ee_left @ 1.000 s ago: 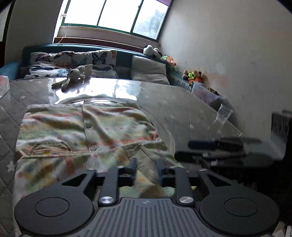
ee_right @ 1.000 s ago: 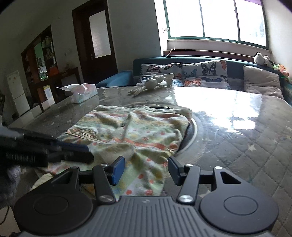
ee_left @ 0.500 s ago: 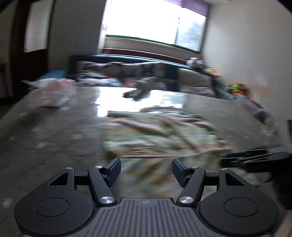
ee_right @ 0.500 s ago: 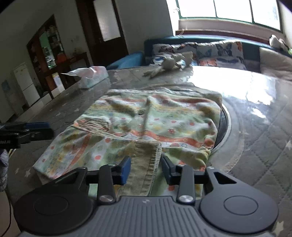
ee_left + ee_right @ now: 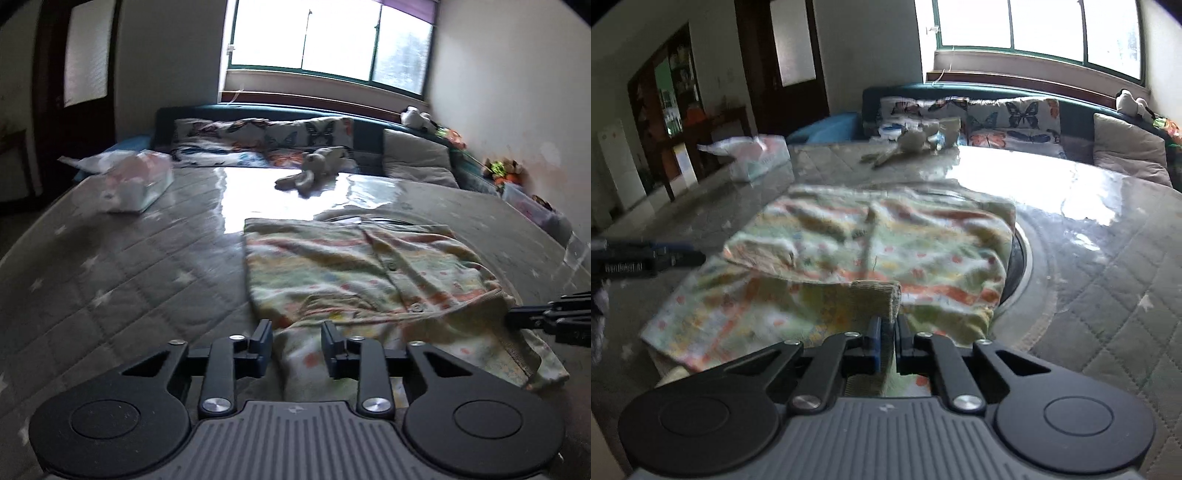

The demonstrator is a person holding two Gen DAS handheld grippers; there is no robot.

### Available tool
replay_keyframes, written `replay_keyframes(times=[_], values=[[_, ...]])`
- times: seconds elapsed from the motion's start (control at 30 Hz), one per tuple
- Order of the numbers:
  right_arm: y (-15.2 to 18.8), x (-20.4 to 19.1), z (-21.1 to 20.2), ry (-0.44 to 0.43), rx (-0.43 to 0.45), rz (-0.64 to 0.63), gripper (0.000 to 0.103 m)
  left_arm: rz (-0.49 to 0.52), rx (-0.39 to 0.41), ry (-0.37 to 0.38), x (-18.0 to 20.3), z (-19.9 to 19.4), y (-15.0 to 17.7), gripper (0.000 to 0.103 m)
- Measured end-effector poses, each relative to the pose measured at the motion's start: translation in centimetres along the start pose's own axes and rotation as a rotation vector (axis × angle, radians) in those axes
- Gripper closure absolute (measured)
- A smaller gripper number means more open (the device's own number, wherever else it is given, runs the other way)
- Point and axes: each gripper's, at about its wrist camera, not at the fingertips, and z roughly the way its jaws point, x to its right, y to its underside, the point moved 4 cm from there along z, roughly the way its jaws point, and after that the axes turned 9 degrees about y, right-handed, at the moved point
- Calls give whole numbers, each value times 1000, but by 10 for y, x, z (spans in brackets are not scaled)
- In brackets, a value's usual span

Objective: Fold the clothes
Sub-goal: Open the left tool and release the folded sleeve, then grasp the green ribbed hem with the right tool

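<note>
My right tool [image 5: 887,341] is clamped on the ribbed cuff [image 5: 877,295] at the near edge of the shirt [image 5: 886,243], its fingers drawn almost together with the fabric pinched between them. My left tool [image 5: 296,343] is apart, nothing in it, sitting just at the shirt's [image 5: 369,280] near left corner, with the cloth edge lying between the fingers but not gripped as far as I can tell.

The shirt lies flat on the bench [image 5: 129,258], buttoned placket up, well clear of the tissue box [image 5: 136,181] and the plush toy [image 5: 314,170] at the far end. From the right wrist view its long axis runs roughly away from me toward the window, collar end far, hem and cuff near. In the left wrist view it slants off to the right, and the right tool's tip [image 5: 546,321] shows at the right edge, touching the cuff there.

What the next move turns on: the cuff sits directly ahead of the right tool, and the body of the shirt lies beyond it, so I judge a fold would carry the cuff forward and inward over the placket. The left tool is nearer the hem corner and could pin it
</note>
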Motion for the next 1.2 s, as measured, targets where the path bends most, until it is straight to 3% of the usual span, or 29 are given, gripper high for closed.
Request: replay_keyframes(times=[0.13, 0.23, 0.37, 0.53, 0.73, 0.87, 1.03, 1.2], values=[[2, 3, 1, 11, -8, -2, 90, 36, -40, 4, 3, 17, 1, 78], [-9, 2, -9, -7, 40, -15, 87, 47, -61, -1, 2, 23, 3, 78], [-21, -13, -9, -54, 80, -78, 82, 31, -30, 10, 9, 16, -4, 78], [-18, -30, 8, -111, 33, -140, 75, 65, -39, 109, 37, 14, -7, 77], [2, -37, 0, -119, 5, -236, 66, 125, -85, 129, 54, 28, 8, 77], [17, -31, -15, -118, 3, -263, 66, 158, -89, 138, 60, 17, 20, 73], [30, -27, -27, -102, 13, -276, 66, 218, -87, 127, 66, 3, 38, 60], [33, -25, -35, -95, 25, -266, 66, 255, -86, 111, 71, -11, 46, 59]])
